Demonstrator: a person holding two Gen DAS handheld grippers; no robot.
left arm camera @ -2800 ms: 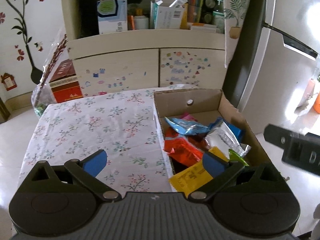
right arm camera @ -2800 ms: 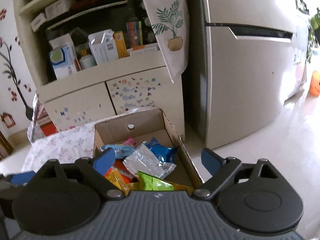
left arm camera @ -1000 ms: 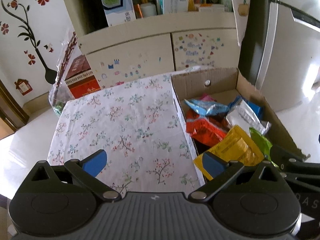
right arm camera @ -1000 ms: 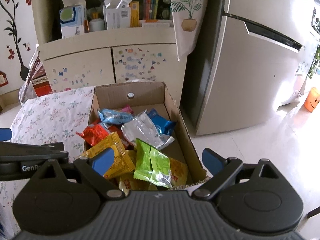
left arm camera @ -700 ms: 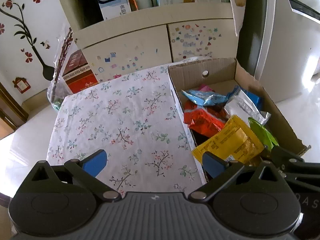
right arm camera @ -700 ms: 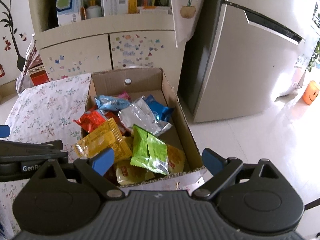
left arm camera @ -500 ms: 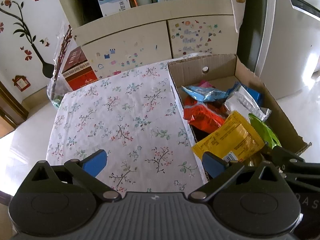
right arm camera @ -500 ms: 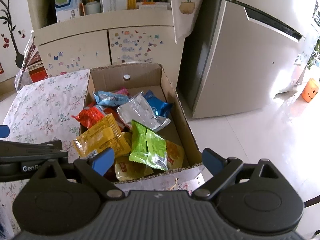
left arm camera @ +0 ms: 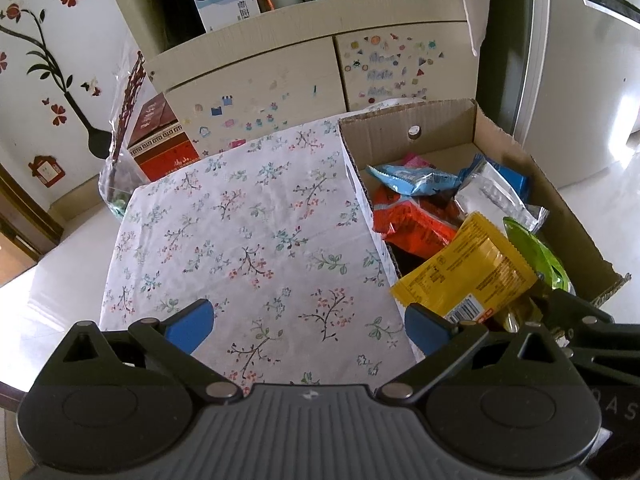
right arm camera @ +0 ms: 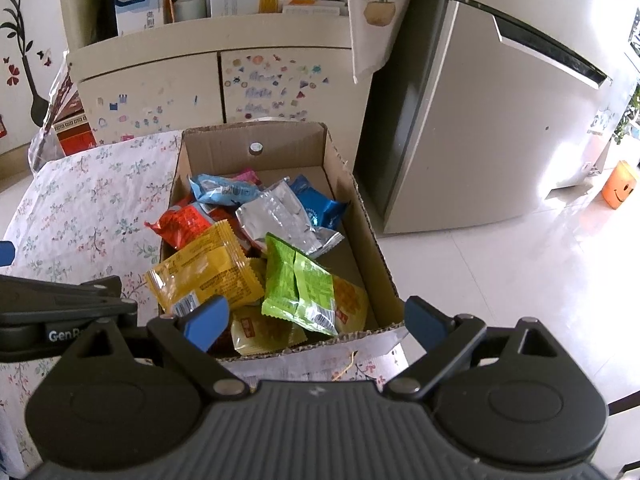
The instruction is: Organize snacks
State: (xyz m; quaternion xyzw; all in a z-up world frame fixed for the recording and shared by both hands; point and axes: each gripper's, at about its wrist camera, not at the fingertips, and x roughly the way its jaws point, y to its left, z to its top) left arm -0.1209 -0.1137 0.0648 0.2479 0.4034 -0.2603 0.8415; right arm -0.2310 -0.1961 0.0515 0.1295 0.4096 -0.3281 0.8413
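A cardboard box [right arm camera: 360,216] on the right end of a floral-clothed table holds several snack packets. A yellow packet [right arm camera: 204,272] lies at its near left, a green one [right arm camera: 298,284] beside it, with red [right arm camera: 182,222], silver [right arm camera: 280,214] and blue [right arm camera: 220,190] packets behind. My right gripper [right arm camera: 316,322] hovers open over the box's near edge, nothing between its fingers. My left gripper [left arm camera: 308,322] stands open above the floral cloth [left arm camera: 240,240], left of the box [left arm camera: 440,124]; the yellow packet [left arm camera: 468,272] lies just beyond its right finger.
A cream cabinet [right arm camera: 200,76] with stickers stands behind the table, boxes on its shelf. A fridge [right arm camera: 500,120] stands to the right, white tiled floor [right arm camera: 500,280] beside it. A red box in a plastic bag [left arm camera: 156,144] sits at the table's far left.
Both views now look a little more steeply down onto the table and box; the box sits lower and nearer in frame. Neither gripper has opened, shut or touched anything.
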